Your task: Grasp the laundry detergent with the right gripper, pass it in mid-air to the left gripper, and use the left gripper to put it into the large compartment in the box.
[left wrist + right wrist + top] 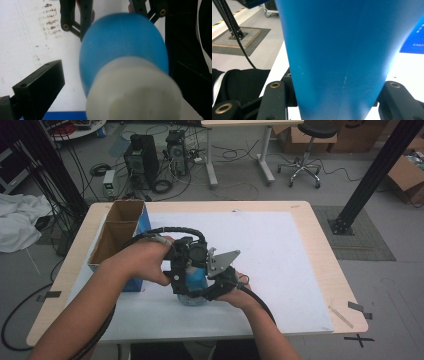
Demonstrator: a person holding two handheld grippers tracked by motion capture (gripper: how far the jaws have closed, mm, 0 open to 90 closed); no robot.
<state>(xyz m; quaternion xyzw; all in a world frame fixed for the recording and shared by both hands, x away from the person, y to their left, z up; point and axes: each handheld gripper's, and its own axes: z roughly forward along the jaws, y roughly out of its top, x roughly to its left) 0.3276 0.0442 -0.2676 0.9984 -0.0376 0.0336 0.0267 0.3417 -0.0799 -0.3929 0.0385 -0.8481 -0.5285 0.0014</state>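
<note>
A light wooden table (pixel 320 240) carried a large white rectangular sheet (pixel 280 270) over most of its top. Taking the sheet as landmark, an open brown cardboard box with a blue outer side (pixel 120 232) stood on the sheet's far-left corner, its two compartments showing bare cardboard inside.

Near the sheet's front edge, left of its middle, the person's two hands met around a blue rounded plastic vessel with a whitish translucent end (pixel 125 62). In the high view the vessel stood on the sheet with its pale part at the bottom, just beside the box's near end.

The right gripper (pixel 332 97), coming in from the sheet's front-right, had its black jaws pressed on either side of the blue body, holding it. The left gripper (pixel 112 82), coming from the box side, looked along the vessel with the whitish end nearest its camera; the jaw on the left of that view stood clear of the vessel, so the jaws were wide apart. The right gripper's linkages showed beyond the vessel in that view.
</note>
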